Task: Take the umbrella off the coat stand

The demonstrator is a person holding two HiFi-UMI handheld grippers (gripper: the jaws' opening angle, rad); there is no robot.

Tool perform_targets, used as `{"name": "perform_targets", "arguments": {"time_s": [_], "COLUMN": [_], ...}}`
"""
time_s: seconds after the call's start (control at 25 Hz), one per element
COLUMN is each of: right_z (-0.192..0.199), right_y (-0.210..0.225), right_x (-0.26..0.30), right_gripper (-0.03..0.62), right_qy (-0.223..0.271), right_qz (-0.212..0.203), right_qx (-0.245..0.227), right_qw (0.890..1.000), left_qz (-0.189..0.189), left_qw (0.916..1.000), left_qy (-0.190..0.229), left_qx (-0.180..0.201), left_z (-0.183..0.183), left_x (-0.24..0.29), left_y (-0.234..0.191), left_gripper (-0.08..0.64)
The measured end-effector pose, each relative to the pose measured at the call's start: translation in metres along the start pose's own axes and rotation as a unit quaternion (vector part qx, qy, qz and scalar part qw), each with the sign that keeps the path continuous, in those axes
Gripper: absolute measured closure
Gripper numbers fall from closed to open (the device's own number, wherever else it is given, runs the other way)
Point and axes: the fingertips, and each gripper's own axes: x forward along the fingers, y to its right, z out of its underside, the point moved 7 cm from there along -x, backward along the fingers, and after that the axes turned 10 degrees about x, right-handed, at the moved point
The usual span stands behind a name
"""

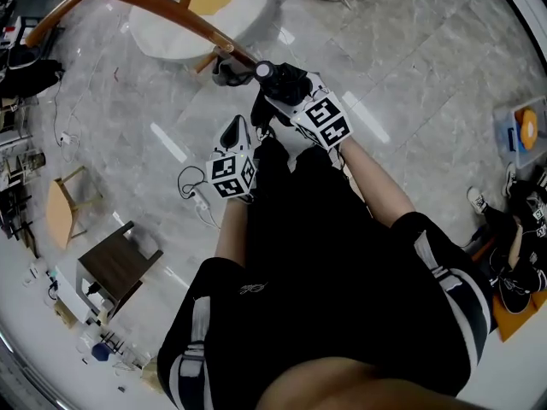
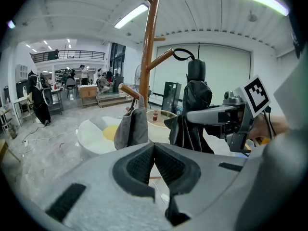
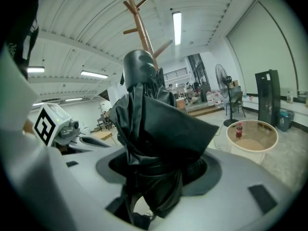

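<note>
Going left to right: the wooden coat stand [image 2: 148,57] is over on the left, with a grey cloth thing [image 2: 131,129] hanging off one of its lower pegs. Next is the left gripper [image 2: 154,148], which has its jaws pinched together at the tips with nothing between them, so it's basically just along for the ride. Then the black folded umbrella [image 3: 154,124], which sits upright just beside the stand, handle end [image 3: 139,69] up. Its thin cord loop [image 2: 183,54] is right at the tip of an upper peg, and I honestly can't tell whether the loop is hooked over that peg or already clear of it. Furthest right, the right gripper [image 3: 154,170] is clamped around the bunched canopy, fairly wide apart because the bundle is fat. Handling-wise, I'd guess this is a light compact umbrella, so weight shouldn't be an issue. The fabric looks like slick nylon though, soft and squishy over a stiff shaft, so a grip on the folds alone could let the cloth slide or twist around the core. To me the best place to hold it is where the right gripper has it, mid-bundle and squeezed firmly enough to feel the shaft, or else up on the hard handle. If the loop is on the peg, it probably needs lifting up and over the tip, not a straight yank sideways.
</note>
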Motion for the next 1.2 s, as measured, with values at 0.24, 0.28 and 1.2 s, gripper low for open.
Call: {"name": "perform_targets", "arguments": {"time_s": [0.24,0.28,1.2], "right_z": [0.007,0.01,0.07], "right_y": [-0.021,-0.027,-0.298], "right_x": [0.015,0.02,0.236], "right_gripper": [0.324,0.324,0.327], "right_qy": [-0.016,-0.02,-0.069], "right_qz": [-0.02,-0.025,-0.101], "right_qx": [0.011,0.007,-0.058], "right_qw": [1.0,0.999,0.991], "left_qz": [-0.019,-0.023,-0.167], "left_qw": [0.9996,0.9994,0.9777], "left_qy": [-0.006,-0.004,0.035], "left_qx": [-0.02,-0.024,-0.122], "left_z": [0.015,0.018,0.168], "left_x": [-0.017,-0.02,-0.225], "left_y": [-0.02,-0.024,-0.287], "left_gripper": [0.561,0.561,0.561]}}
